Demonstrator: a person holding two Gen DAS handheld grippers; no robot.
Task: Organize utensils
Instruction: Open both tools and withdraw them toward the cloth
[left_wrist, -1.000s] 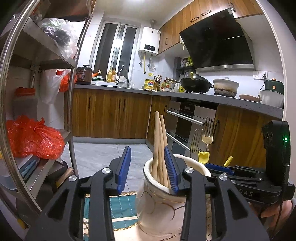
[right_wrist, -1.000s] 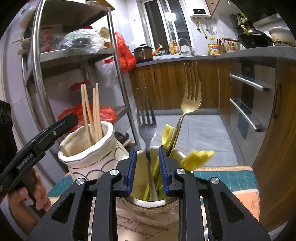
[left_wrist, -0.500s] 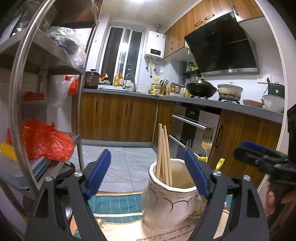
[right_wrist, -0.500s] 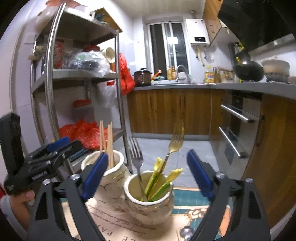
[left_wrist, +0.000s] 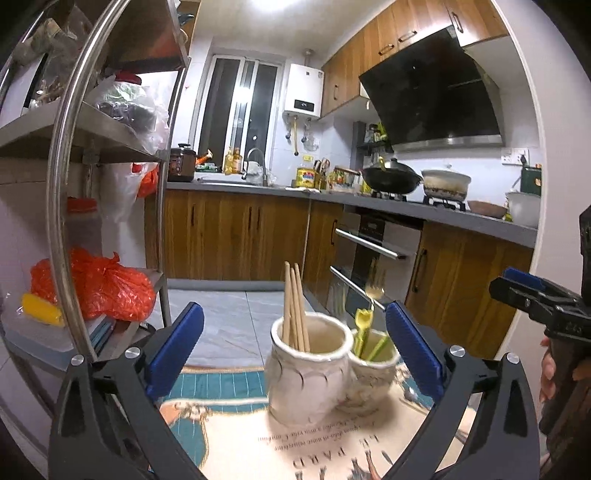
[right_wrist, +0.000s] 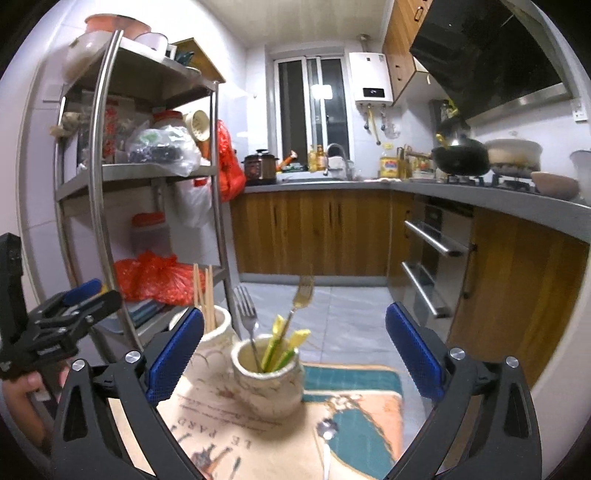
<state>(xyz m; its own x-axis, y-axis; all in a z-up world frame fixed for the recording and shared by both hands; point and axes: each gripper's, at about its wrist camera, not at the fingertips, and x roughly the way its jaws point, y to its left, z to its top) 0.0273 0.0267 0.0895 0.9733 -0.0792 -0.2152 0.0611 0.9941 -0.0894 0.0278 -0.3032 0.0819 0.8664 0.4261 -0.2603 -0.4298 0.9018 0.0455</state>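
Two cream ceramic holders stand side by side on a printed cloth. The larger holder (left_wrist: 308, 363) holds wooden chopsticks (left_wrist: 294, 306); it also shows in the right wrist view (right_wrist: 218, 332). The smaller holder (right_wrist: 267, 380) holds a silver fork (right_wrist: 246, 314), a gold fork (right_wrist: 301, 295) and yellow-green utensils (right_wrist: 282, 343). My left gripper (left_wrist: 293, 354) is open and empty, back from the larger holder. My right gripper (right_wrist: 293, 354) is open and empty, back from the smaller holder. A spoon (right_wrist: 327, 430) lies on the cloth near the right gripper.
A steel shelf rack (right_wrist: 99, 184) with bags and jars stands at the left, close to the holders. Wooden kitchen cabinets and an oven (right_wrist: 432, 258) run along the back and right. The cloth (left_wrist: 258, 435) covers the table under both grippers.
Both grippers opened wide and pulled back from the holders. The right one let go of the silver fork, which now stands in the smaller holder.
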